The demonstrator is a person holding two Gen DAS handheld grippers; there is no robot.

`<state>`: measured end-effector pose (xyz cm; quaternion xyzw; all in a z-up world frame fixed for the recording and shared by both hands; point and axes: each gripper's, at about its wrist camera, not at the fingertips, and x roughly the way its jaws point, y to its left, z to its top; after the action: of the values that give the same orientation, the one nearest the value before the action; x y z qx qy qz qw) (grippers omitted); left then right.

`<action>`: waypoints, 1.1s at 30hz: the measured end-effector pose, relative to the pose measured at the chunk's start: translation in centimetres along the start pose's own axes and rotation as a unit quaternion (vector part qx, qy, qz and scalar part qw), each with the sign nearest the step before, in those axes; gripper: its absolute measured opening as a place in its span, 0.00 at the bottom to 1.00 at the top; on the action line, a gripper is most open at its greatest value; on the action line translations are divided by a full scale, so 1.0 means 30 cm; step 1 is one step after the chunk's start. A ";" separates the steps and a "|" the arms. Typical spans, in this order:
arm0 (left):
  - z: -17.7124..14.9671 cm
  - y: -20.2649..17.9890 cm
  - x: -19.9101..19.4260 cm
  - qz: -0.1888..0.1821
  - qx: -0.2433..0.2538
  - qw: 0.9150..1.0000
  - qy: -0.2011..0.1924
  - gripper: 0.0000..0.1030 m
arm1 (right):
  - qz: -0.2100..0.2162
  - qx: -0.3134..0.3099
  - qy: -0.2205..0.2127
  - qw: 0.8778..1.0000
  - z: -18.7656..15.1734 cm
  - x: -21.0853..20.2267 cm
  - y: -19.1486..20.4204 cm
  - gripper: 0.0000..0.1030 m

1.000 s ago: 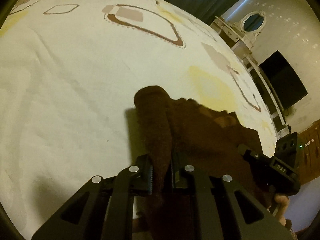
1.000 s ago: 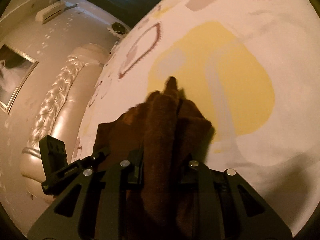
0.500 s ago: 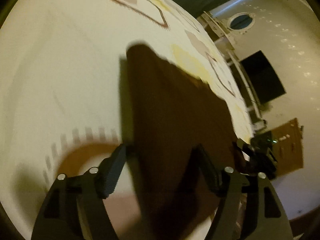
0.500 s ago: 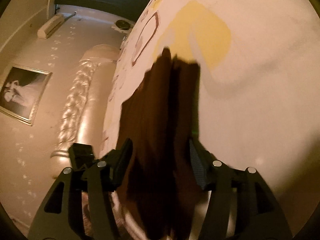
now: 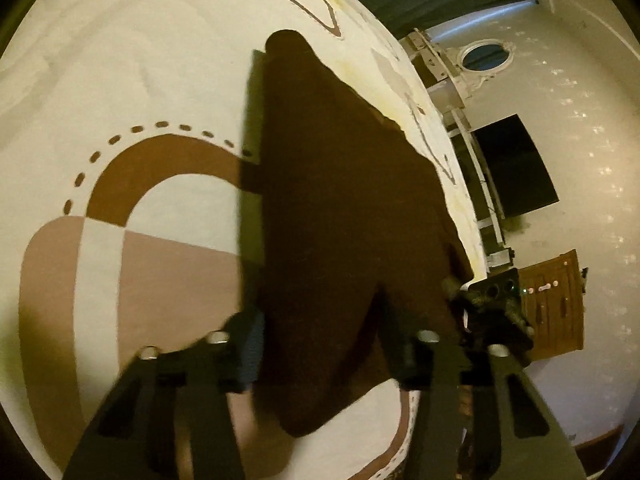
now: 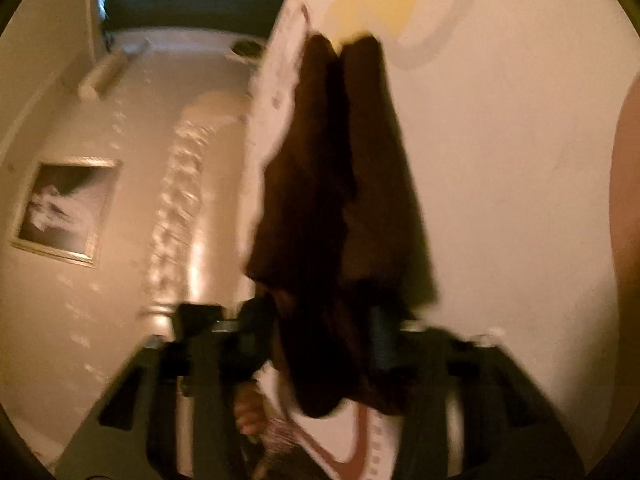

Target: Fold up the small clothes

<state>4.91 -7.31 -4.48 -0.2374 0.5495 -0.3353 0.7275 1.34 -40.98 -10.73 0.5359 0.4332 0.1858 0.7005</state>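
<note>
Surface: bed, wearing a cream sheet printed with brown arcs, dashed outlines, mauve blocks and yellow patches.
Lying on it: dark brown garment, spreading flat and running lengthwise away from the camera.
Right-wrist view: same brown cloth lying in two long folds near the sheet's edge, blurring somewhat.
Far end: reaching a yellow patch.

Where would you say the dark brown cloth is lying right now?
The dark brown cloth lies flat on the patterned bedsheet, ahead of both open grippers, near the bed's edge.
</note>
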 end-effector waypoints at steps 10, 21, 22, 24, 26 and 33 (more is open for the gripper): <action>-0.047 -0.049 -0.064 0.011 0.015 1.000 0.008 0.26 | 0.032 0.008 -0.011 0.999 -0.076 -0.067 0.022 0.13; -0.085 -0.016 -0.030 0.024 0.036 0.999 0.001 0.28 | 0.019 0.018 -0.005 1.000 -0.097 -0.069 -0.060 0.12; -0.085 -0.016 -0.032 0.024 0.037 0.999 0.000 0.28 | 0.019 0.017 -0.005 1.000 -0.104 -0.070 -0.062 0.12; -0.092 -0.013 -0.039 0.022 0.036 0.999 -0.002 0.28 | 0.018 0.015 -0.006 1.000 -0.108 -0.068 -0.066 0.12; -0.100 -0.011 -0.043 0.020 0.035 0.999 -0.004 0.29 | 0.018 0.016 -0.006 1.000 -0.107 -0.069 -0.066 0.12; -0.120 -0.031 -0.051 0.033 0.051 0.998 -0.015 0.37 | 0.006 0.016 -0.010 1.000 -0.129 -0.075 -0.058 0.13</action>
<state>0.97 -6.69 -3.84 -0.1872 0.5279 -0.3352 0.7576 -3.39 -40.94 -11.58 0.5518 0.4254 0.1775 0.6950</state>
